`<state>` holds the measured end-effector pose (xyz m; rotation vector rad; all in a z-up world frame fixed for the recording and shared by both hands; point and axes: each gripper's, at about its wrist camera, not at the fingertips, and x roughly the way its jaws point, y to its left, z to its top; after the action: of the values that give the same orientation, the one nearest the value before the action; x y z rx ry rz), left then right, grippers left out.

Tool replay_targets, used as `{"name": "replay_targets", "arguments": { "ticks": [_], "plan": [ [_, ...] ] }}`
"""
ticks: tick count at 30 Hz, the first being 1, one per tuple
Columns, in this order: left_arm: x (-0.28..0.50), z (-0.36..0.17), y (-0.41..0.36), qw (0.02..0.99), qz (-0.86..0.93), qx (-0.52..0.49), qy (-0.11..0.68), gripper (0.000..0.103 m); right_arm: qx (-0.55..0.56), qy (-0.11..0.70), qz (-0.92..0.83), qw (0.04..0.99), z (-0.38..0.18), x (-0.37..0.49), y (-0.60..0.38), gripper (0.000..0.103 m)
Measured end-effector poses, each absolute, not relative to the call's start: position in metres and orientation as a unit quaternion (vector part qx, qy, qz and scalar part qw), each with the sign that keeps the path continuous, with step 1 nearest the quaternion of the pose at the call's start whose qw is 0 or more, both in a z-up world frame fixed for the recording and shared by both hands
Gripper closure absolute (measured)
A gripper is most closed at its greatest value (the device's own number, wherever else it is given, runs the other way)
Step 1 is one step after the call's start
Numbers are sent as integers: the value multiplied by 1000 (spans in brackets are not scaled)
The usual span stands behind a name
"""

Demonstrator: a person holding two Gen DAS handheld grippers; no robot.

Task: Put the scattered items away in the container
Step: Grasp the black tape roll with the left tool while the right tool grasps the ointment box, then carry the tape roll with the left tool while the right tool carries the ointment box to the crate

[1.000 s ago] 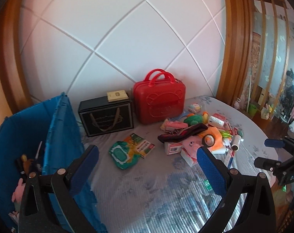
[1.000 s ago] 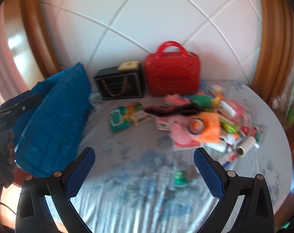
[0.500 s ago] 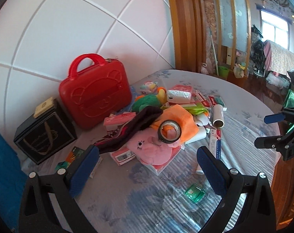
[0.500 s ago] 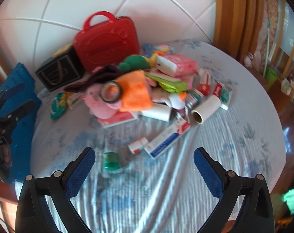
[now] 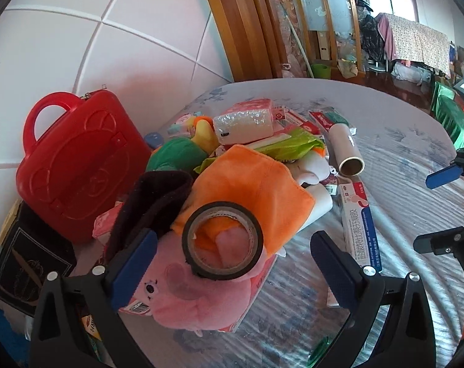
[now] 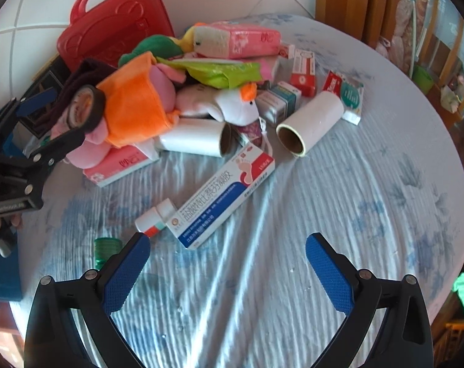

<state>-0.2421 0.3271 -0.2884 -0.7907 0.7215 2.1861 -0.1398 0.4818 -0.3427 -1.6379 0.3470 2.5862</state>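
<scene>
Centrally, black tape roll (image 5: pixel 222 239) upright atop pink plush (image 5: pixel 198 294).

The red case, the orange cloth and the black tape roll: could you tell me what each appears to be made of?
Red case: likely hard moulded plastic, semi-glossy, with an embossed bear face and highlights. Orange cloth: probably plush fleece, matte, with a fuzzy nap and soft folds. Black tape roll: seemingly glossy plastic-film tape, its smooth outer band reflecting light.

Both wrist views share tape roll (image 5: pixel 222 240).
</scene>
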Motion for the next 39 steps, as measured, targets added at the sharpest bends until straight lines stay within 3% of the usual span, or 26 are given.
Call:
{"name": "replay_targets", "arguments": {
  "ticks": [2,6,18,20,21,23,28,39],
  "plan": [
    [-249,-297,330,345,842,-315,270,11,-535,113,837,29,-349,-144,483,0],
    [-258,-303,327,342,847,-324,245,47,-537,115,835,26,-363,-156,483,0],
    [-247,-281,309,356,863,-303,189,47,-556,124,819,71,-413,-205,472,2],
    [-243,-275,306,356,866,-299,184,47,-560,117,816,84,-418,-207,469,22],
    [-241,-273,304,356,867,-299,180,47,-561,114,816,86,-418,-207,469,24],
    [-238,-268,301,354,869,-297,175,47,-557,101,819,94,-416,-206,467,41],
    [-230,-260,297,354,873,-290,167,47,-558,122,816,94,-409,-196,476,56],
    [-206,-237,290,349,883,-273,158,47,-542,119,829,72,-372,-166,476,60]
  ]
}}
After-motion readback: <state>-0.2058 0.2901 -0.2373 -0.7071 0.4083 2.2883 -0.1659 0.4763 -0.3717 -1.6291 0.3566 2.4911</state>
